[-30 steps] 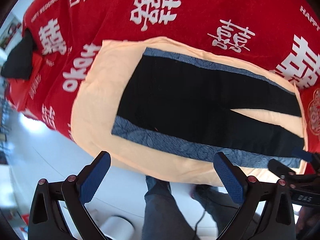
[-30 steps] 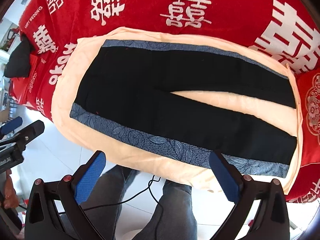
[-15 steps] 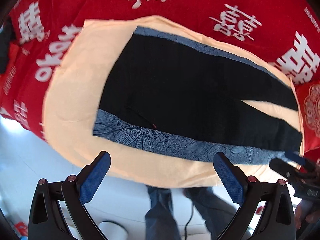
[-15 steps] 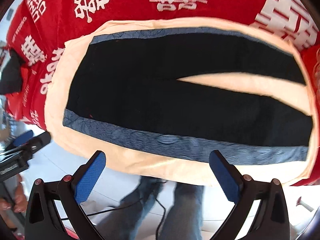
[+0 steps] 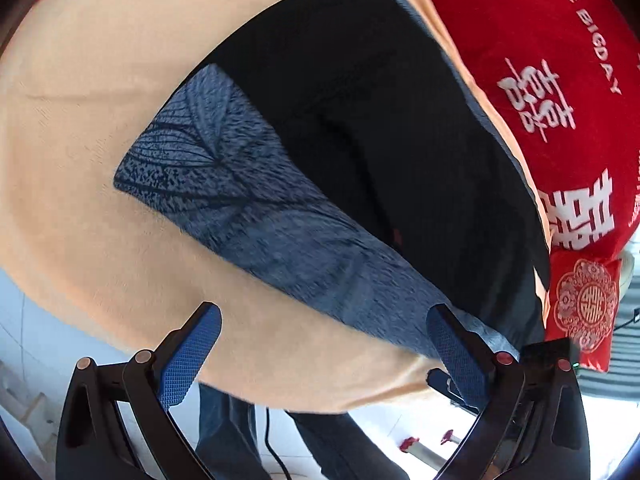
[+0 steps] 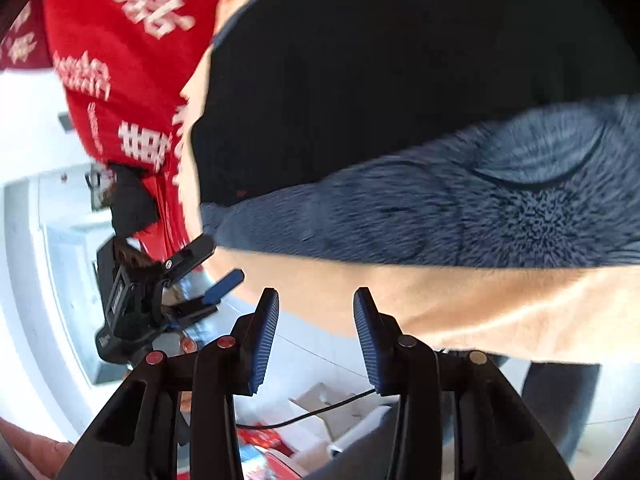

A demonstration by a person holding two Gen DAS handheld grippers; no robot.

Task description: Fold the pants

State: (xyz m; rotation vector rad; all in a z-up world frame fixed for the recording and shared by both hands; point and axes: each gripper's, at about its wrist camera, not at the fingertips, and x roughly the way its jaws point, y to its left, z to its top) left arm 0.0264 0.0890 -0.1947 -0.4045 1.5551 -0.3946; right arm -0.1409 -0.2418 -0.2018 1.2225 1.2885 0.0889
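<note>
Left gripper point(image 5: 320, 354) sits at bottom of left wrist view, jaws spread wide, nothing between the blue pads point(image 5: 188, 360), hovering over the near edge of the peach cloth point(image 5: 80, 160) and not touching any fabric. Right gripper point(image 6: 316, 340) at bottom centre of right wrist view, jaws partly closed but a clear gap remains, empty, just off the peach edge; right view is motion-blurred. Left gripper also shows in the right view at mid left point(image 6: 208, 268), fingers apart. Just past the fingers: pants point(image 5: 380, 140), black with a blue-grey leaf-print side stripe point(image 5: 248, 200), lying flat on the peach cloth, filling the centre and right of left view and the upper right of right view point(image 6: 400, 80). Stripe runs lower right to centre left in left view. Farther out: red blanket point(image 5: 540, 40) with white characters at upper right, and a red embroidered pillow point(image 5: 584, 312) at right edge. Task progress: judged at the very start, no fold visible, pants spread full width, nothing grasped yet. Left to do: grab the near edge, fold leg over leg, then fold lengthwise
</note>
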